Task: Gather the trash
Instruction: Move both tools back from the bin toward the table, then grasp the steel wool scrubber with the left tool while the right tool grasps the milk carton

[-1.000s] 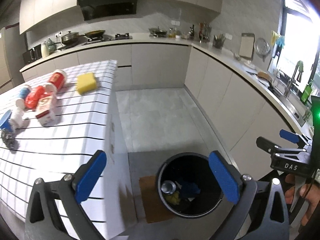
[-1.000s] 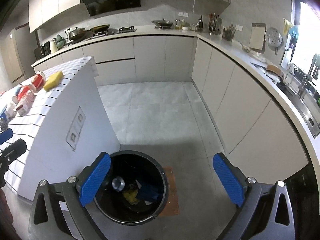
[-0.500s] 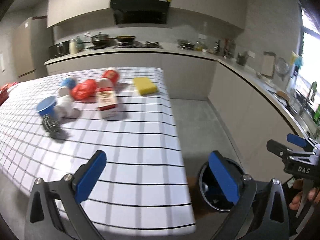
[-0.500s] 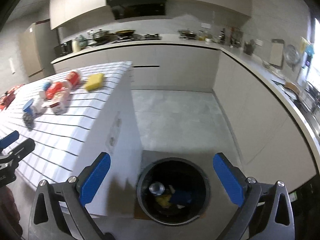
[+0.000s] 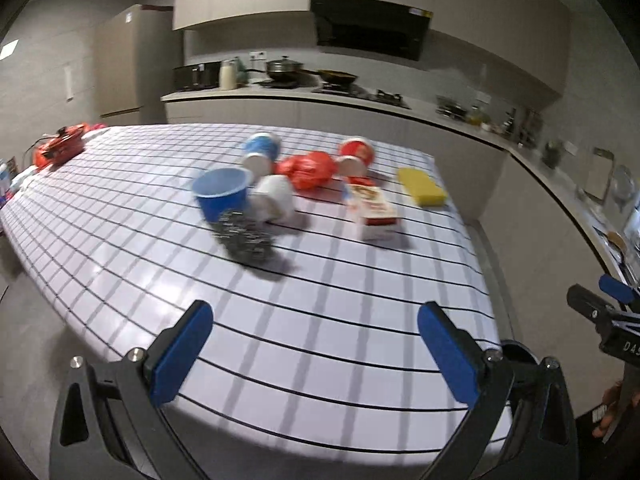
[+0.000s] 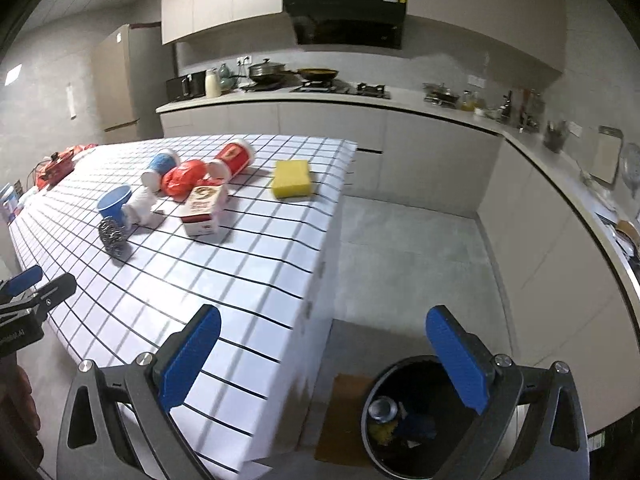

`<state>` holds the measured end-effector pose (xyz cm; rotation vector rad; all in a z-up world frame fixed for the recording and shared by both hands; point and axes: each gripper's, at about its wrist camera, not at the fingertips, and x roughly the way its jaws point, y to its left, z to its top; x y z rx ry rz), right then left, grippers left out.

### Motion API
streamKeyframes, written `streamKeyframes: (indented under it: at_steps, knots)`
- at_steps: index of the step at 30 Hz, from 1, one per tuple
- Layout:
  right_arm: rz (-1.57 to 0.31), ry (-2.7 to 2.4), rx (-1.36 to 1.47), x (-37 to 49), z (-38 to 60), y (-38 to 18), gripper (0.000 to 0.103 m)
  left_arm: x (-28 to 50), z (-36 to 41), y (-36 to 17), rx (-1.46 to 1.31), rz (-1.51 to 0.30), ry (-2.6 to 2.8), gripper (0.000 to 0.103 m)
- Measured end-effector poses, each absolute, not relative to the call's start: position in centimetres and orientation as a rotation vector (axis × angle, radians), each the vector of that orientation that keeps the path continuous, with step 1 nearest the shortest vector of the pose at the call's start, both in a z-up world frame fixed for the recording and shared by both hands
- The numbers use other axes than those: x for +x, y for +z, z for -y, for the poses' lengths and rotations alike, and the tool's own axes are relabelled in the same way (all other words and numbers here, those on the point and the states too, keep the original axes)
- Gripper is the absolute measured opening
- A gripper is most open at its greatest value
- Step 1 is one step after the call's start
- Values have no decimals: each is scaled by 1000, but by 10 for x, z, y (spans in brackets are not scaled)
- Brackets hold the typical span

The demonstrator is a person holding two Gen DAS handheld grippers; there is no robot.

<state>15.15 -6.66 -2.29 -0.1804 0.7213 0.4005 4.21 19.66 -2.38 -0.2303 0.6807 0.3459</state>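
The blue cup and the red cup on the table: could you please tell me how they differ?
The blue cup stands mouth-up beside the steel scourer; the red cup lies on its side, further back, near the red bag. The blue cup is plain, while the red cup carries a printed label. Both rest on the checked table, uncollected.

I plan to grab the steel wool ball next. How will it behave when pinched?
The steel wool ball looks like loose wire mesh, so it will probably squash between the pads and weigh little. Its rough tangle should grip well, not slip. Pushed, it would likely drag, perhaps nudging the blue cup beside it.
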Motion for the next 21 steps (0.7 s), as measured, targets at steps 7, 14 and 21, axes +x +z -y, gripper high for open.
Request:
streamKeyframes:
  at_steps: [7,14,21]
  knots:
    - [-760,446,-191,161,19,-31,103,47,-245,-35,-288,-688,389,102]
    - [-805,484,-185,185,-24,-50,103,77,-273,-57,-312,-726,376,86]
    - [-834,535,-202,213,-61,-68,103,110,-289,-80,-347,-765,377,73]
